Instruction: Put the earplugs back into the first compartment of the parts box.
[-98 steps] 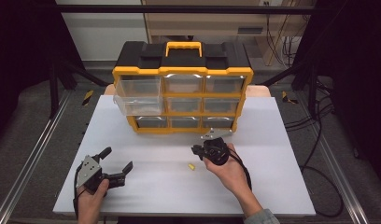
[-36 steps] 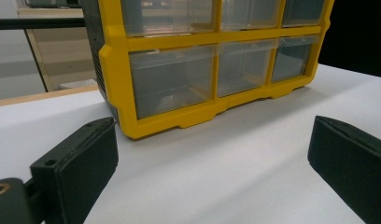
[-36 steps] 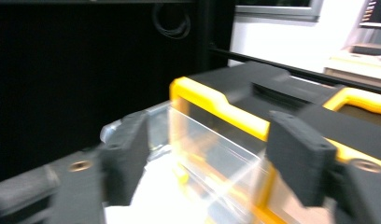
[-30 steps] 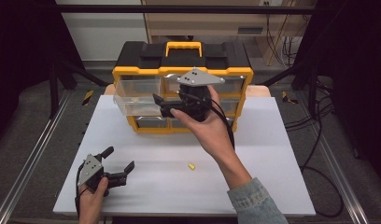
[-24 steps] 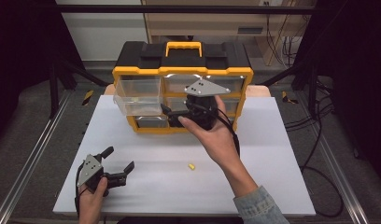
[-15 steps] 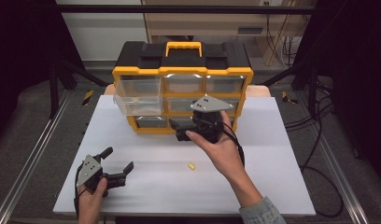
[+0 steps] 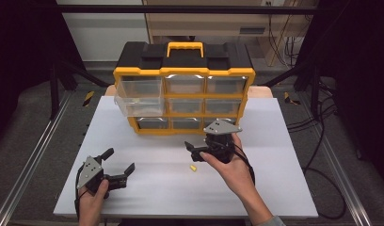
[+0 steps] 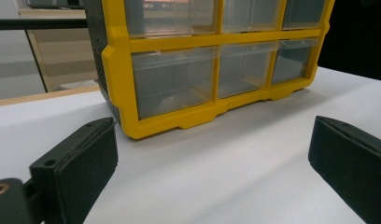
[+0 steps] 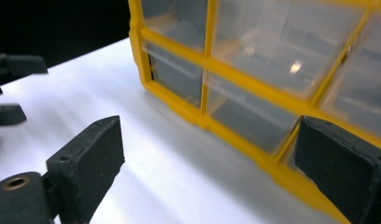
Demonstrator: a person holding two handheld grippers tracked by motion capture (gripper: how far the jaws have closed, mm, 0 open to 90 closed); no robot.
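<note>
organizer (image 7: 183, 89): 1 | drawers (image 7: 185, 84): 9 | yellow piece (image 7: 193, 168): 1 | tools: left tool (image 7: 117, 165), right tool (image 7: 191, 147): 2

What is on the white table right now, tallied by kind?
Yellow and black drawer organizer: 1
Small yellow piece lying loose on the table: 1
Handheld grippers, the left gripper and the right gripper, both with jaws apart: 2
Total: 4

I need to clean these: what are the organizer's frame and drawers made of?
The frame looks like moulded yellow plastic, smooth and slightly glossy, with rounded edges. The drawers seem to be clear, hard plastic: you see through them, and they catch light reflections.
</note>
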